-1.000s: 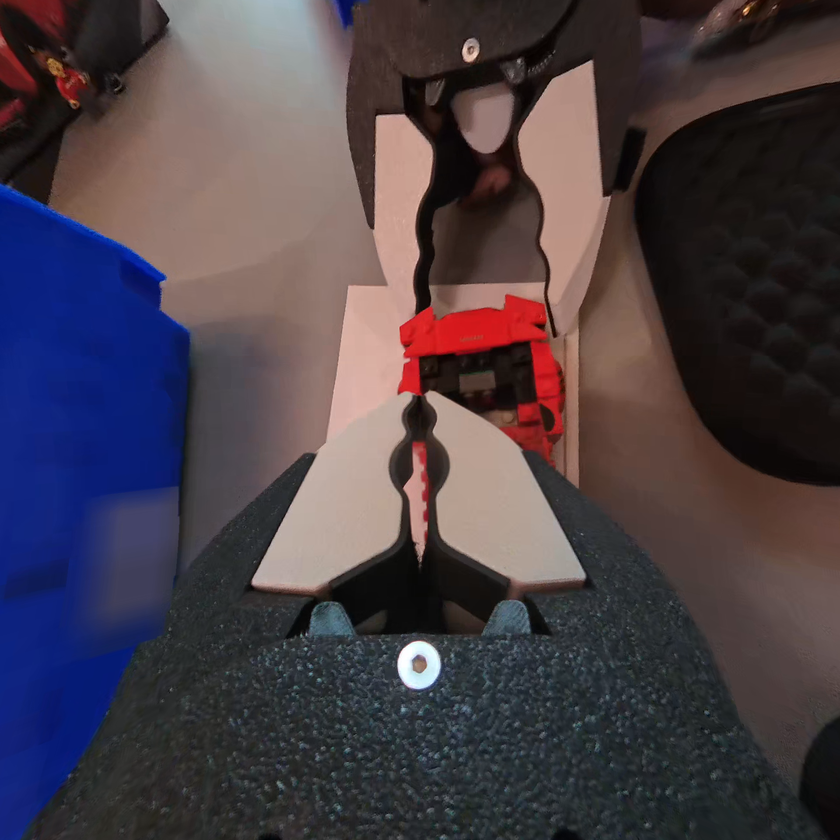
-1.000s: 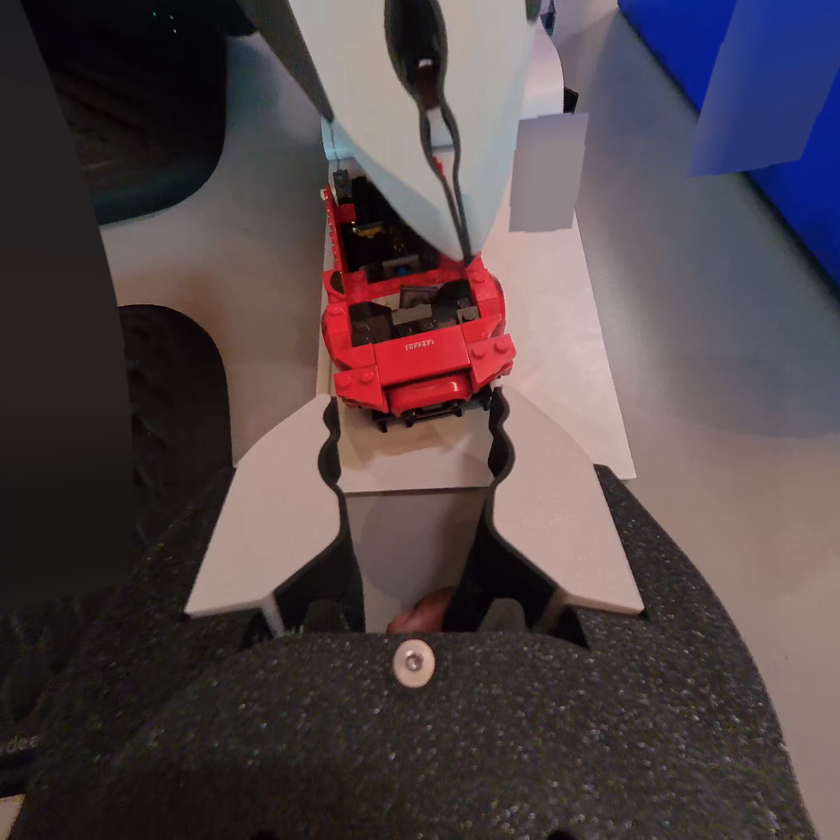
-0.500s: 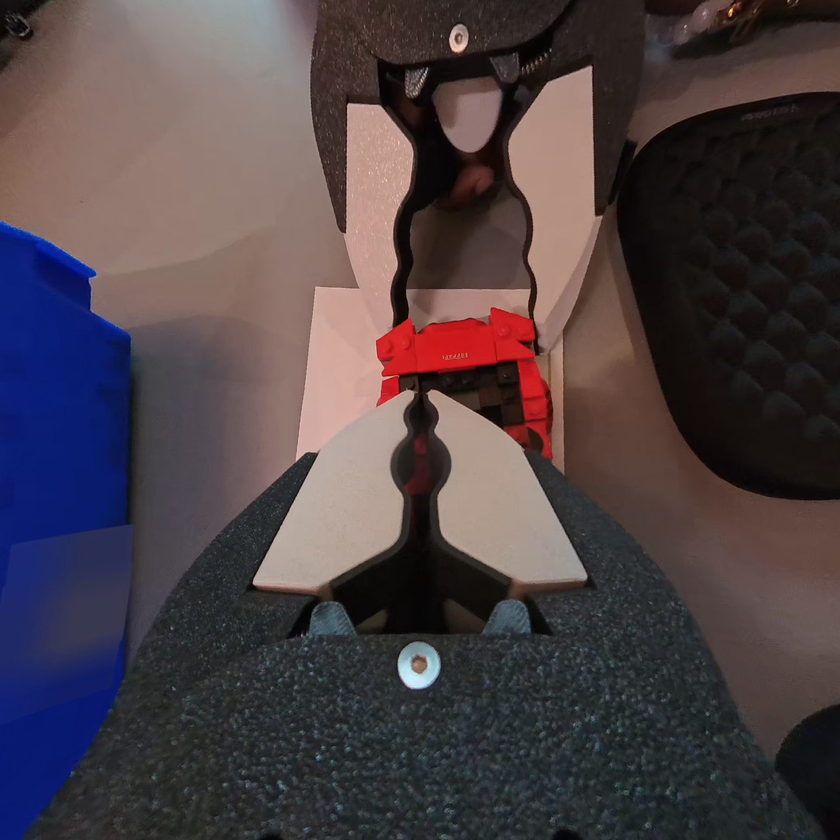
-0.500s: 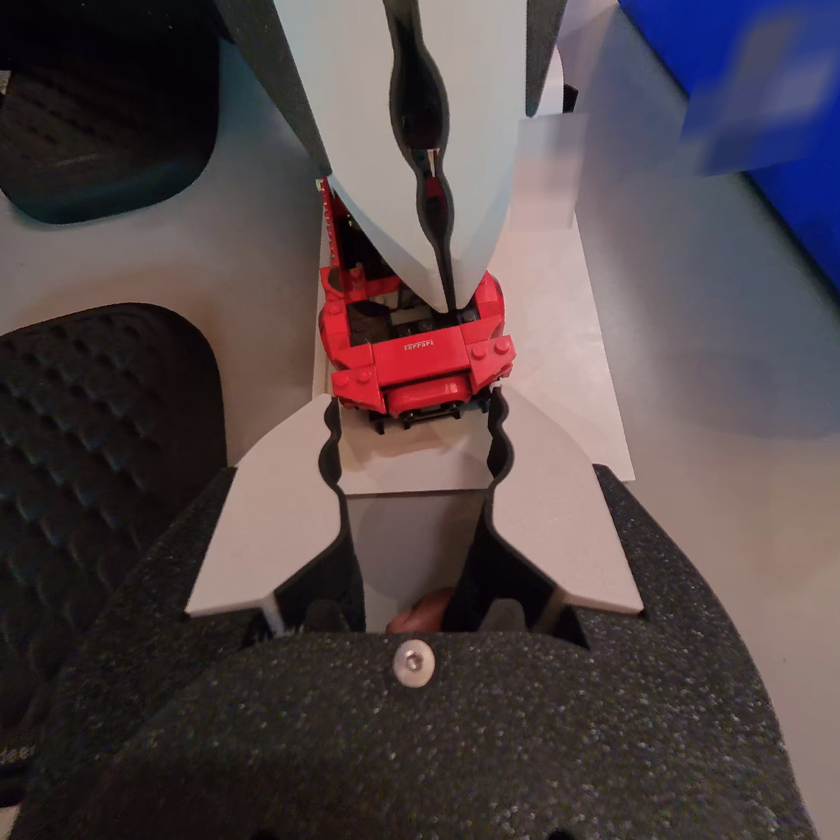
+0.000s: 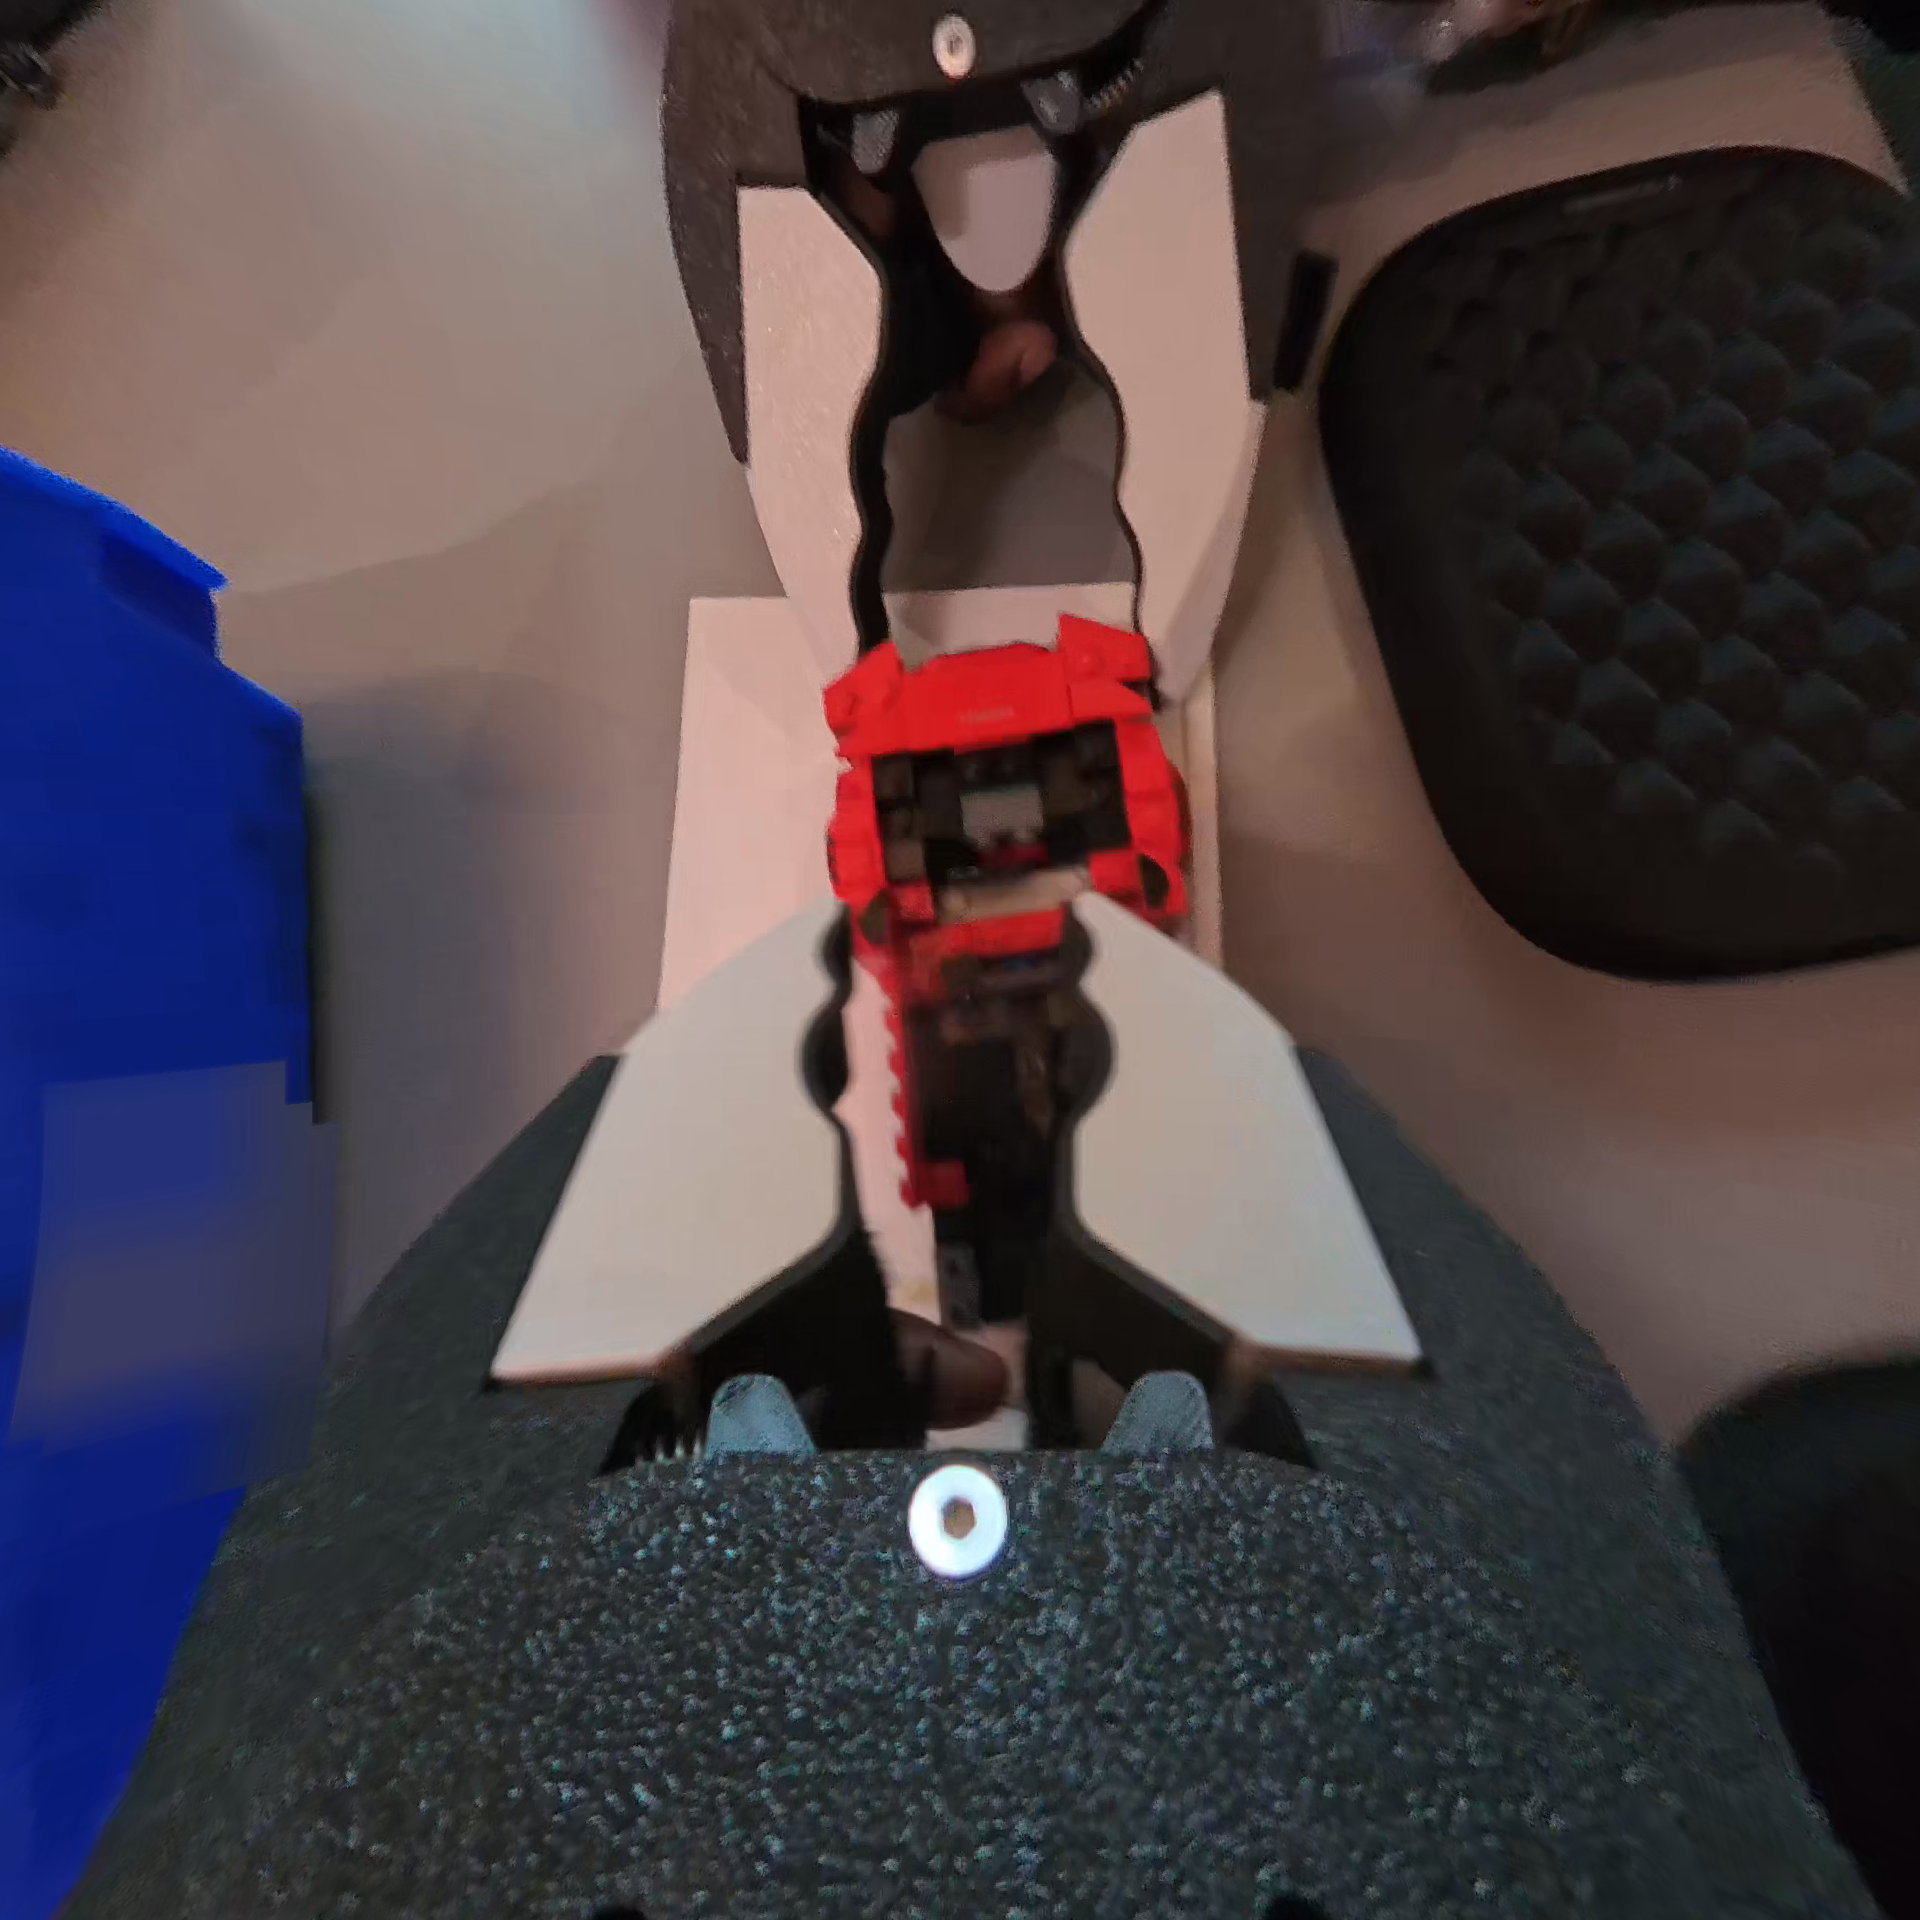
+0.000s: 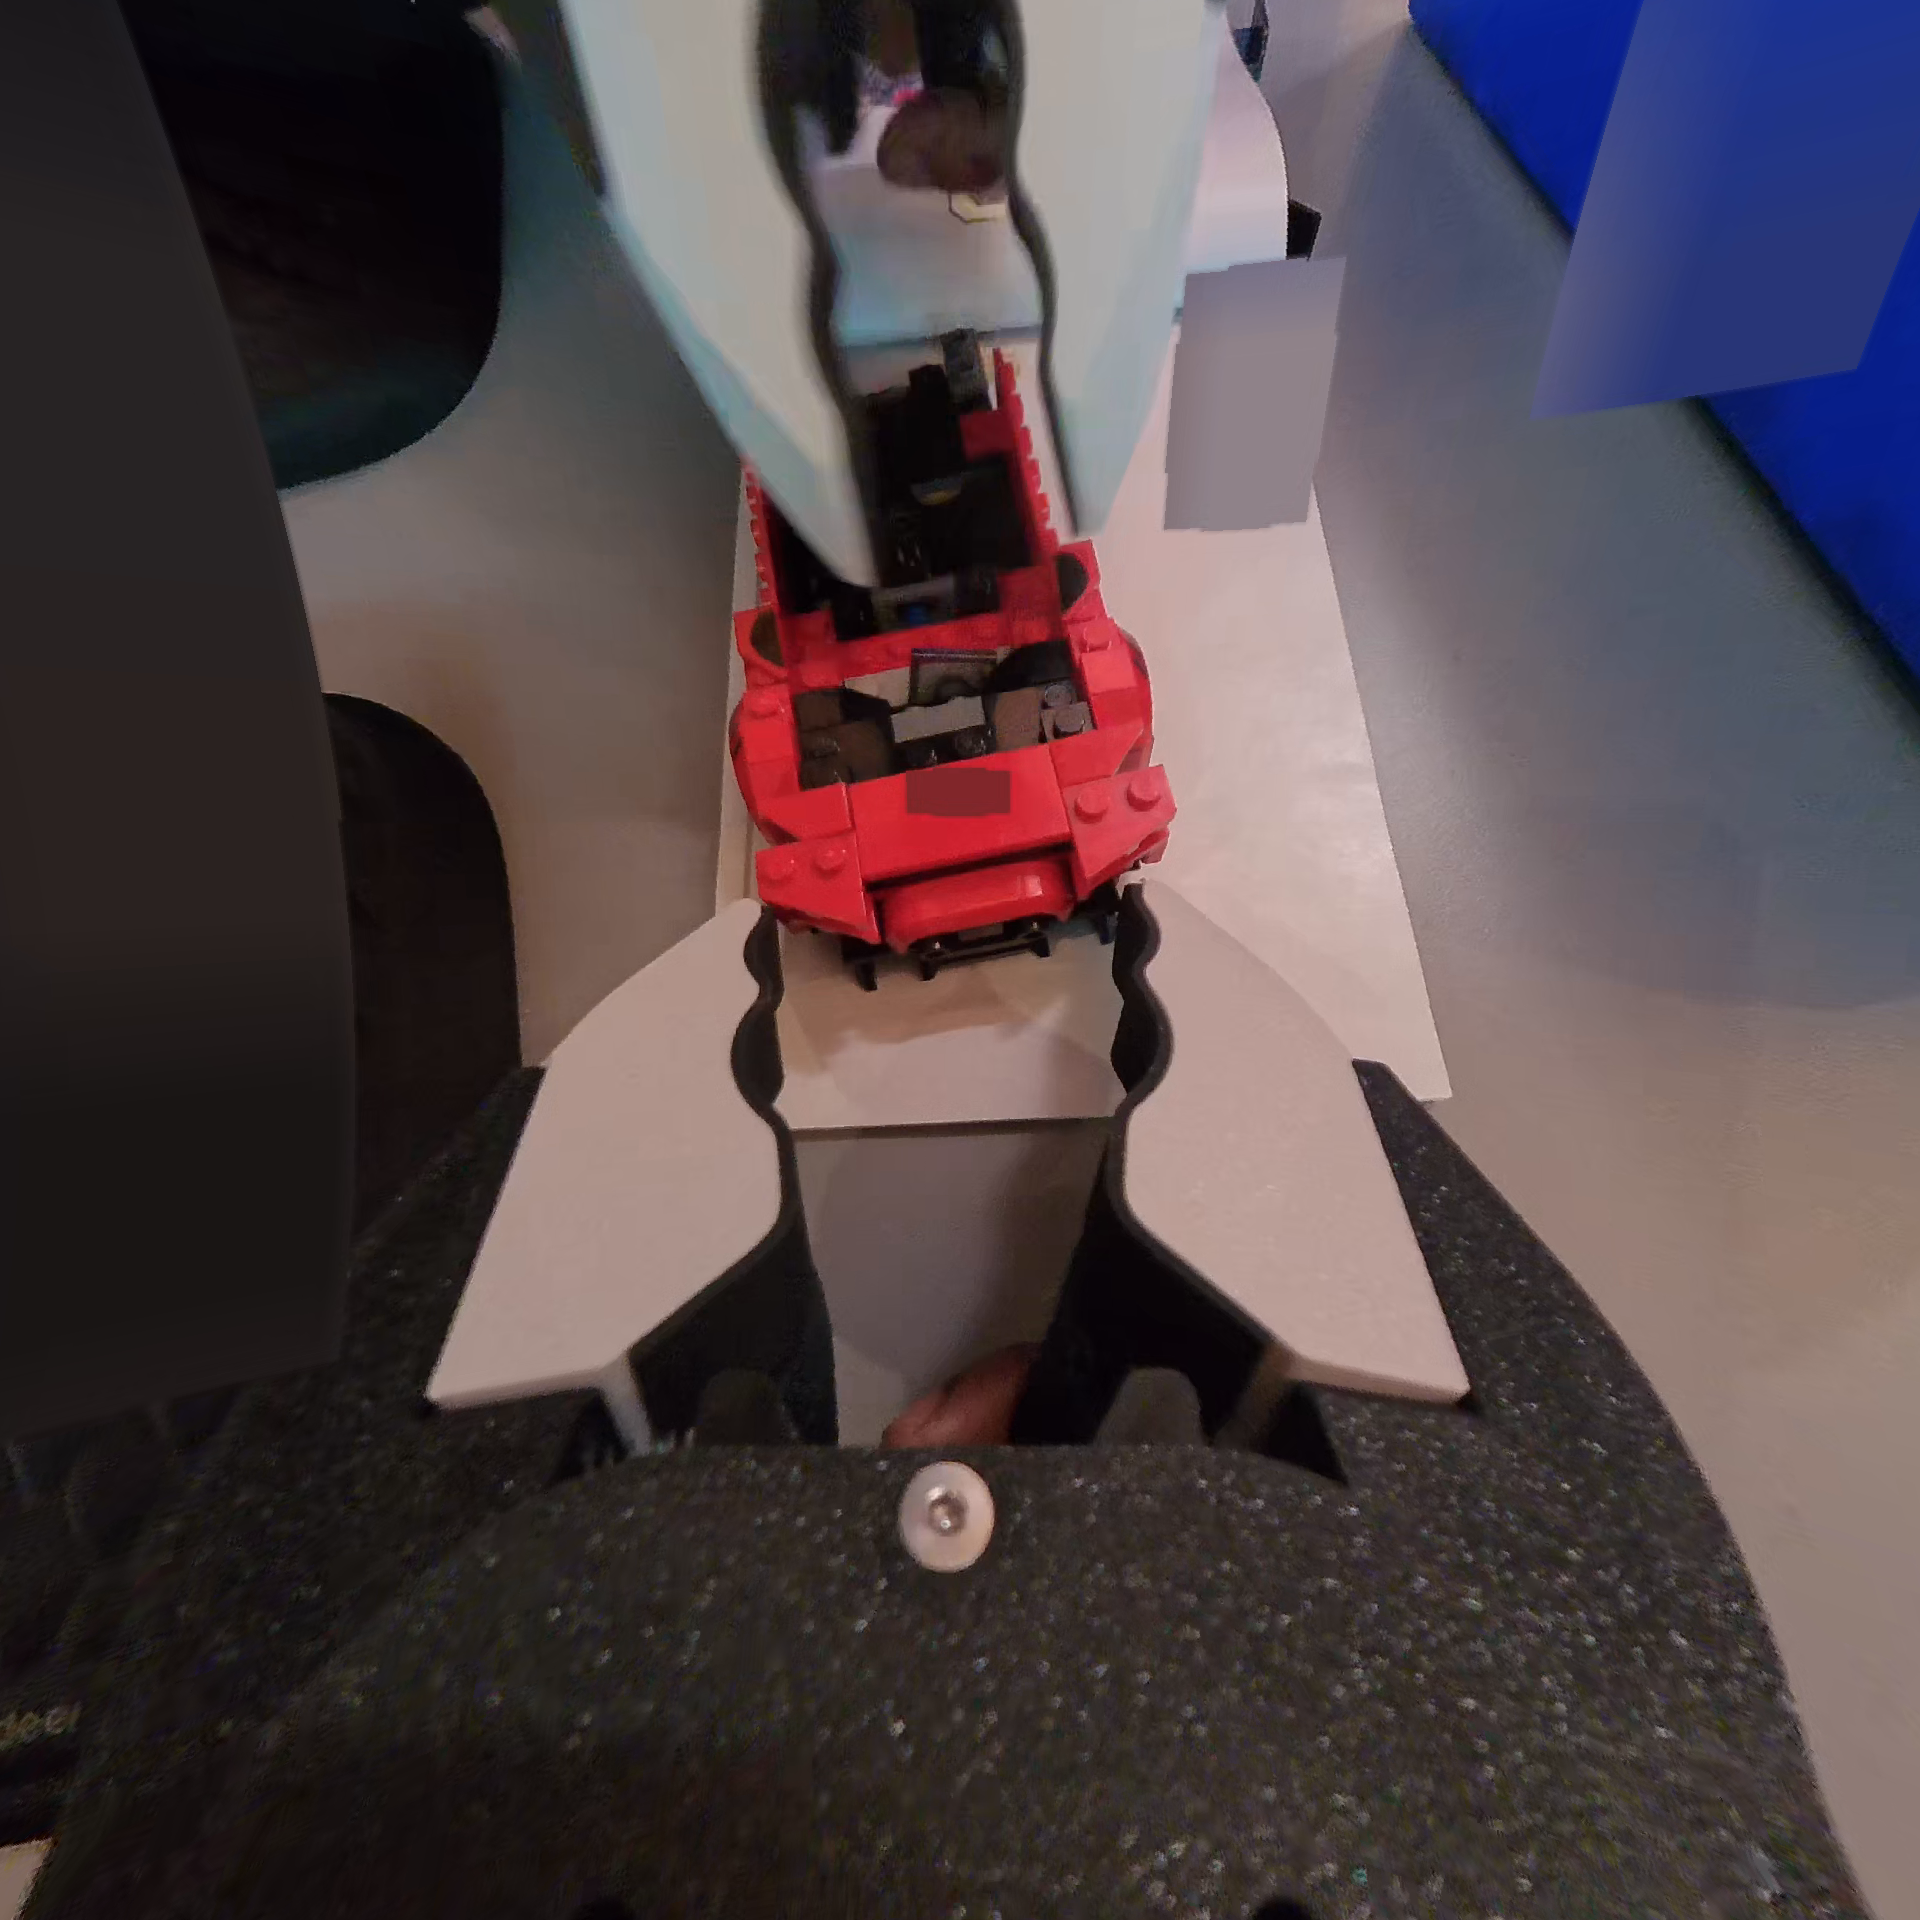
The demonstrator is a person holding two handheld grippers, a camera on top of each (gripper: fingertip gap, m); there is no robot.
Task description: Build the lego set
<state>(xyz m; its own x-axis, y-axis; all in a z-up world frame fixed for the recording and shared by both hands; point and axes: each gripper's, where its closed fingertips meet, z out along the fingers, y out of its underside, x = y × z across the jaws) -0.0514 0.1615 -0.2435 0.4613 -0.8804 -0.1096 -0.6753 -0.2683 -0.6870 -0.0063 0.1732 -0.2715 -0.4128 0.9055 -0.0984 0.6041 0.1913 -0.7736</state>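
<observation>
One red Lego car (image 6: 951, 790), partly built, sits at the centre of the frame on one white sheet (image 6: 1247, 831). Two grippers show: the right gripper (image 6: 951, 935) at the lower centre and the left gripper (image 6: 961, 540) at the upper centre. One blue bin (image 5: 125, 935) stands at the left edge. Two black quilted pads show, one (image 5: 1662, 561) at the upper right and another (image 6: 416, 935) at the left.

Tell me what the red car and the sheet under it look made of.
Car: apparently hard moulded plastic bricks, glossy red with black inside; round studs and crisp seams show. Sheet: thin, flat, matte white, probably paper or card; its edges lie flush on the table.
</observation>
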